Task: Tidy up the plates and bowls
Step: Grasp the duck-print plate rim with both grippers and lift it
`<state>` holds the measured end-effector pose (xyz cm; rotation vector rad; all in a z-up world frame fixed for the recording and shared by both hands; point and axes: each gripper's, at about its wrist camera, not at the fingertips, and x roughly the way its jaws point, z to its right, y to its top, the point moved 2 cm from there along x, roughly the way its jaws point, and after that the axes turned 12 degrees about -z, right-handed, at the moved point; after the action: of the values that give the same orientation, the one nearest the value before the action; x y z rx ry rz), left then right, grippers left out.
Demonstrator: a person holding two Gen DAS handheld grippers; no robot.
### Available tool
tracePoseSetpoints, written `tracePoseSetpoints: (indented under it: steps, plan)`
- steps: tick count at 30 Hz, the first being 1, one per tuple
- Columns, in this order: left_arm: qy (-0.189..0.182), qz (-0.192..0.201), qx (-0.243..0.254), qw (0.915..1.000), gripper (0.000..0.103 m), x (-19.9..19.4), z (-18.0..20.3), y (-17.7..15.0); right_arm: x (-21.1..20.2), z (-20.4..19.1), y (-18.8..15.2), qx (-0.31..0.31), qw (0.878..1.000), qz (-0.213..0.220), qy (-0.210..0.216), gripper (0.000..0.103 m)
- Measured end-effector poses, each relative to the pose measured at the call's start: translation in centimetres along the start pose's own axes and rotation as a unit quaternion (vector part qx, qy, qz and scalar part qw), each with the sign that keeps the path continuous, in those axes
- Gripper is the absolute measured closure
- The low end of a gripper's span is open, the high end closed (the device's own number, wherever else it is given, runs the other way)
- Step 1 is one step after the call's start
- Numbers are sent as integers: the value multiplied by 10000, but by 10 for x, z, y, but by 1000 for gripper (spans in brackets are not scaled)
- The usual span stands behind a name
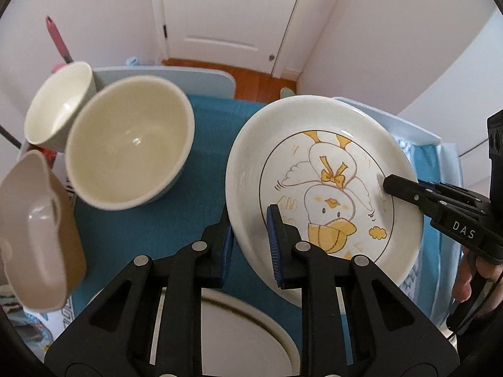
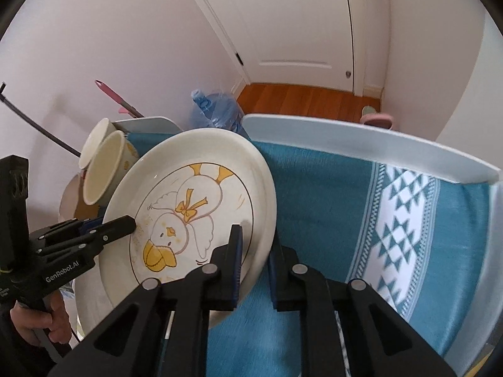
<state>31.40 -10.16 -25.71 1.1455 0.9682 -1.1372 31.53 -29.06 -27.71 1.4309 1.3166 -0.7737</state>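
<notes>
A white plate with a yellow duck drawing [image 1: 327, 185] is held tilted above the blue cloth; it also shows in the right wrist view [image 2: 191, 216]. My left gripper [image 1: 250, 235] is shut on the plate's near-left rim, one pad on the face, one behind. My right gripper [image 2: 256, 260] is shut on the plate's right rim; it enters the left wrist view from the right [image 1: 405, 188]. A cream bowl [image 1: 129, 144] and a smaller cream bowl [image 1: 59, 103] sit at the left. Another white plate [image 1: 239, 330] lies below my left gripper.
A brown and pink scoop-shaped dish [image 1: 41, 235] sits at the far left. The blue patterned cloth [image 2: 361, 226] covers a table with a raised pale rim [image 2: 361, 138]. A water bottle [image 2: 217, 110] stands behind the table. A white door and wood floor lie beyond.
</notes>
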Motion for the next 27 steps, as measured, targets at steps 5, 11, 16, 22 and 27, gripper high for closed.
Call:
tracePoseSetpoints:
  steps: [5,11,16,22,27]
  plan:
    - [-49,378,62,9993,85,-46,5,-26,-40,-16,-17,-138,9994,328,-54,89]
    - [-8,717,-72,9974,85,-95,-6,-69,-78,-48,-42,-371,9979,534,-27,89]
    - [89,780,-224,9967,85,-113,-19,-95,-93,-79,-64,-683,9957,621,-54,89]
    - [78,645,-322,9974,85,-112,-54,-127,-82,-112,-88,-827,9951,537,-65,89]
    - [-38,368,-227,9991,85,-88,-77,-145,-57,-124,-109,-631,9974,343,-96,89]
